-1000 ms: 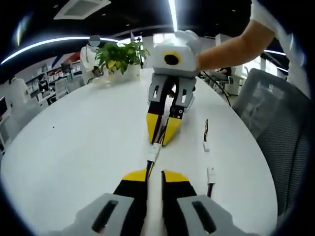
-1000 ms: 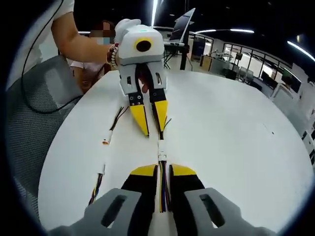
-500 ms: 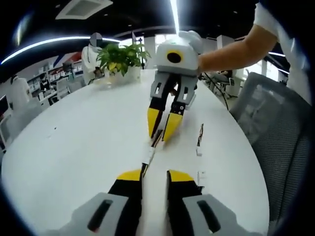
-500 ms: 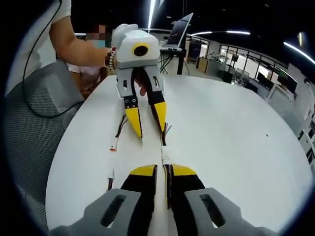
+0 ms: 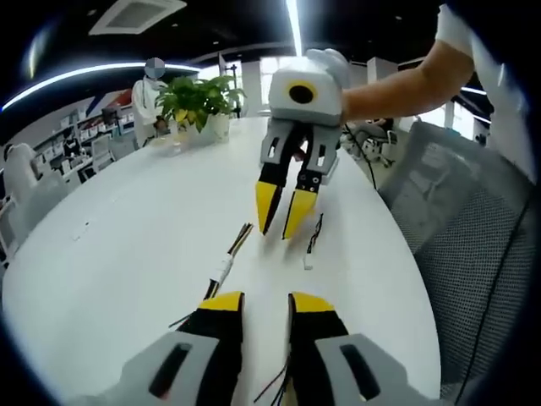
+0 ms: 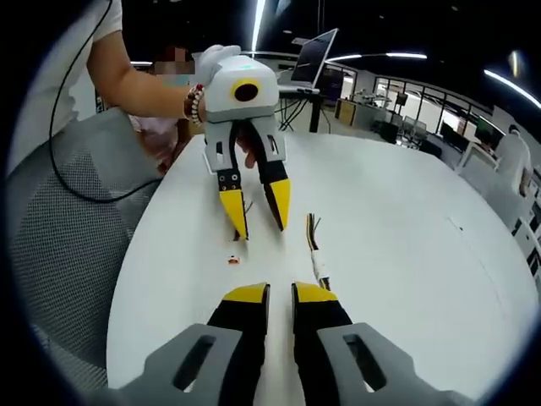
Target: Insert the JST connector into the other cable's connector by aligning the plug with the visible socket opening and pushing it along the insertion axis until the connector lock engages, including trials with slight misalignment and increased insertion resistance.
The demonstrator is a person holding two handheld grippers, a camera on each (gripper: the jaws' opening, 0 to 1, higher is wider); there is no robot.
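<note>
While I look along my left hand-held gripper (image 5: 258, 302), its yellow-tipped black jaws stand narrowly apart with nothing between them. Just past its left jaw tip, the joined white-connector cable with coloured wires (image 5: 226, 264) lies flat on the round white table (image 5: 127, 228), free of both tools. Further on, the right hand-held gripper (image 5: 281, 224) hovers tips-down above the table, jaws a little apart and empty. Beside its tips lies a loose dark-wired cable with a small white plug (image 5: 311, 245). At the far edge stands a green potted plant (image 5: 199, 100), and a grey mesh chair (image 5: 473, 228) sits at the right.

From my right hand-held gripper (image 6: 280, 294), jaws likewise narrowly parted and empty, I see the left hand-held gripper (image 6: 259, 222) facing me with a wider gap. Here the joined cable (image 6: 315, 254) lies right of both tools. A small orange-and-white connector piece (image 6: 232, 260) rests near the opposite jaws. An open laptop (image 6: 311, 59) sits beyond.
</note>
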